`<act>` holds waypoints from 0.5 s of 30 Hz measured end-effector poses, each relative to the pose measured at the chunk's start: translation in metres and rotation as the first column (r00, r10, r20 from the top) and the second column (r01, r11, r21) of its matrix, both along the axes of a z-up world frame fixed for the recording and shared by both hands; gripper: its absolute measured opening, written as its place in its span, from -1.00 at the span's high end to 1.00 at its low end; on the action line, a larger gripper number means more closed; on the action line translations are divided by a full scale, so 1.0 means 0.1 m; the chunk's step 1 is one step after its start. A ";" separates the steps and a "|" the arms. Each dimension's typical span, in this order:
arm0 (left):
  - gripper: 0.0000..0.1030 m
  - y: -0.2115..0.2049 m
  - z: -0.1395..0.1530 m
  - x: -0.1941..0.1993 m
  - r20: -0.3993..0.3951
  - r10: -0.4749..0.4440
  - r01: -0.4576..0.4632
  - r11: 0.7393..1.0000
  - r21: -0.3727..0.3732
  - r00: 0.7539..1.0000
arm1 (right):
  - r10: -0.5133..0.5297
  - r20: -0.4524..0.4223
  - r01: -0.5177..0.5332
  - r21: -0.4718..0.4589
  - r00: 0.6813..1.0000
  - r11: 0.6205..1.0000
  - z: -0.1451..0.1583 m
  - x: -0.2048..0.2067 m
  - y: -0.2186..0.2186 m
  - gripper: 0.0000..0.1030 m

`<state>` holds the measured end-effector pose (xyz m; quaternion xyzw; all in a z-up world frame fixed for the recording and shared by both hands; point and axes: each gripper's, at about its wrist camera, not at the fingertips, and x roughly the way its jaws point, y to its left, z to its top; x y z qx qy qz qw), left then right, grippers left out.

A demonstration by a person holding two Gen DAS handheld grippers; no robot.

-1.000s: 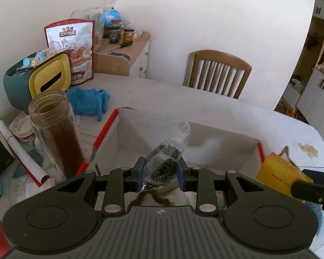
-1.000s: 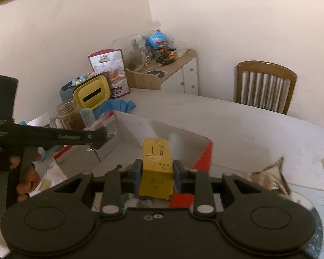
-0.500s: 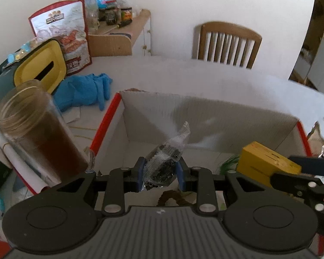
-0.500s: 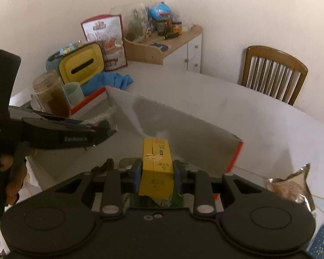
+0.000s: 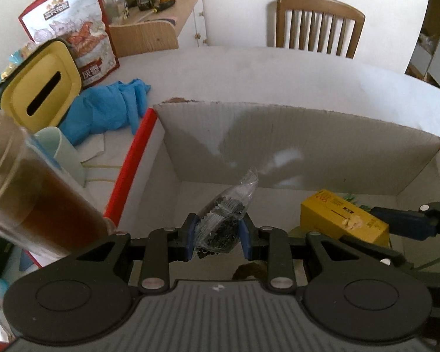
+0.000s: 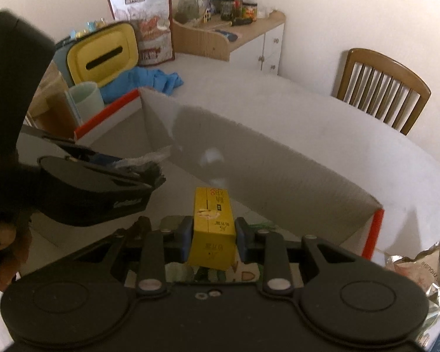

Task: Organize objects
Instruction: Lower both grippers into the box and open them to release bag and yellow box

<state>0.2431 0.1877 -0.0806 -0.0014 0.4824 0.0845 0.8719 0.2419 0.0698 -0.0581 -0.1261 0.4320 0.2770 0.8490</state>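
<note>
My left gripper [image 5: 218,239] is shut on a clear plastic packet of dark bits [image 5: 224,214] and holds it inside the open white cardboard box [image 5: 308,135] with red edges. My right gripper [image 6: 210,239] is shut on a yellow carton [image 6: 212,228], also held inside the box [image 6: 249,158]. In the left wrist view the carton [image 5: 341,220] and the right gripper show at the right. In the right wrist view the left gripper and packet [image 6: 143,164] show at the left.
A glass jar of brown liquid [image 5: 23,193], a pale cup [image 5: 64,152], blue gloves [image 5: 108,108], a yellow-lidded bin [image 5: 41,88] and a red snack bag [image 5: 73,32] stand left of the box. A foil bag [image 6: 419,264] lies to its right. A wooden chair [image 5: 316,26] is behind the table.
Both grippers have moved forward and down into the box with their loads. The jar and box now look closer.
</note>
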 end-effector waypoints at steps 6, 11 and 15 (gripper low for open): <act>0.43 0.05 -0.10 0.10 -0.077 0.021 -0.024 0.999 -0.032 0.997 | -0.004 -0.031 0.004 0.006 0.999 1.000 -0.05 0.02 0.03 0.45; 0.43 0.06 -0.18 0.15 -0.154 0.031 -0.039 0.998 -0.047 0.988 | -0.004 -0.043 0.005 0.011 0.999 1.000 -0.05 0.04 0.02 0.44; 0.43 0.06 -0.19 0.15 -0.165 0.030 -0.038 0.998 -0.045 0.986 | 0.002 -0.063 -0.001 0.015 0.998 1.000 -0.04 0.04 0.00 0.43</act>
